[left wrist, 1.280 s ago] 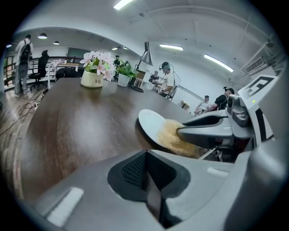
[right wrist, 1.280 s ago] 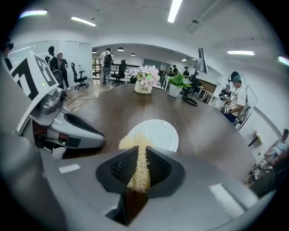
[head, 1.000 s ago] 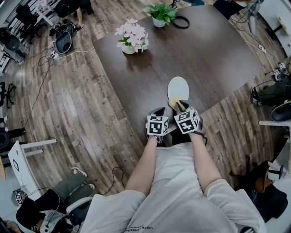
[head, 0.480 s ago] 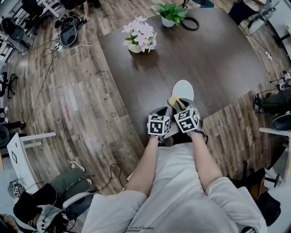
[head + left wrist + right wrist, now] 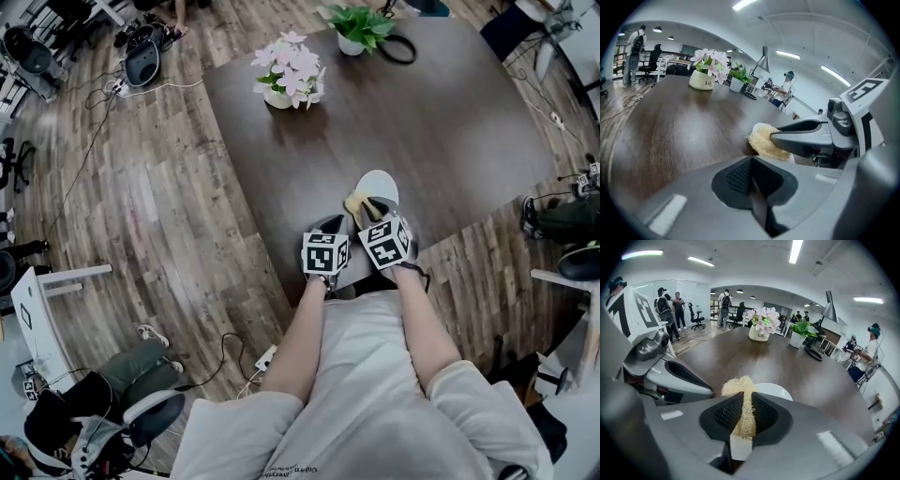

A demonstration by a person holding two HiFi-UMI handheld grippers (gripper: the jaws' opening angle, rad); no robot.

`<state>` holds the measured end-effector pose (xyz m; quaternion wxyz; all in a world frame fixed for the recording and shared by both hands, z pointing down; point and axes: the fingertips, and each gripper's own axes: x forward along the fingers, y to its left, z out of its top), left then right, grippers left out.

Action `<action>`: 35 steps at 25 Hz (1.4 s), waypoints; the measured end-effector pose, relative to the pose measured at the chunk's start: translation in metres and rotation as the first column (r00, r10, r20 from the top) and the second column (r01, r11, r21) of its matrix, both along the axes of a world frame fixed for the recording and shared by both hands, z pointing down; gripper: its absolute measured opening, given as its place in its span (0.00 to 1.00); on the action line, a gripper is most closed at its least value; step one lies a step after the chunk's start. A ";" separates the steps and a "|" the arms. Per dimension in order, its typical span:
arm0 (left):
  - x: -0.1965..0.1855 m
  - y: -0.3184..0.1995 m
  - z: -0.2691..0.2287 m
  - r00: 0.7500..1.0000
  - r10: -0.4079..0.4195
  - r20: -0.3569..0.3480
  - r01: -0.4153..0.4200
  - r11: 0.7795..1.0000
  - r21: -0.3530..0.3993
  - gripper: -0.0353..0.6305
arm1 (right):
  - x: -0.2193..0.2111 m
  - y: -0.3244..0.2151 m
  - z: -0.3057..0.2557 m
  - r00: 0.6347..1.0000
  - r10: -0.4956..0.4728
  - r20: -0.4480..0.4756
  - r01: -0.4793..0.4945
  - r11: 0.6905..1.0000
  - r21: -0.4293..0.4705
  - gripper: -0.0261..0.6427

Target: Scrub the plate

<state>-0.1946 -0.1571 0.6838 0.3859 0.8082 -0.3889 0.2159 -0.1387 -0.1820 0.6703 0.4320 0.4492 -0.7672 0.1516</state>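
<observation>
— Dark table (image 5: 441, 112) fills the head view. The white plate (image 5: 380, 183) lies near its front edge, close to the person, and I judge a hard shove could slide it off.
— Room beyond?
— Plenty. The flower pot (image 5: 278, 99) stands well apart.
— Left gripper view?
— Left gripper (image 5: 751, 168) is pressed together and empty, beside the plate and not steadying it.
— Right gripper view?
— Right gripper (image 5: 745, 404) pinches the loofah scrubber (image 5: 738, 387) over the plate's near rim. That thin pinch may slip.
</observation>
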 end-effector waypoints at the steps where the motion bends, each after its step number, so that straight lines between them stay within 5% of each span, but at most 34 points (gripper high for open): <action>1: 0.000 -0.002 0.000 1.000 -0.004 0.003 0.004 1.000 0.001 0.05 | 0.001 -0.002 0.000 1.000 -0.004 0.001 0.004 1.000 -0.001 0.15; 7: 0.009 -0.009 0.005 0.998 0.025 0.059 -0.025 1.000 0.003 0.05 | 0.011 -0.019 0.001 1.000 -0.012 0.002 0.012 1.000 0.000 0.15; 20: 0.007 -0.028 0.006 0.996 -0.067 0.065 0.068 0.998 0.000 0.05 | 0.087 -0.060 -0.009 0.994 0.097 -0.051 -0.093 0.993 0.067 0.15; 28: 0.008 -0.026 0.004 0.996 -0.047 0.072 0.046 0.999 0.021 0.05 | 0.061 -0.043 0.006 0.998 -0.004 -0.062 0.005 1.000 0.017 0.15; 35: 0.010 -0.025 0.001 0.999 -0.023 0.046 0.021 0.998 0.055 0.05 | 0.046 -0.027 0.010 0.999 -0.002 -0.033 0.001 1.000 -0.007 0.15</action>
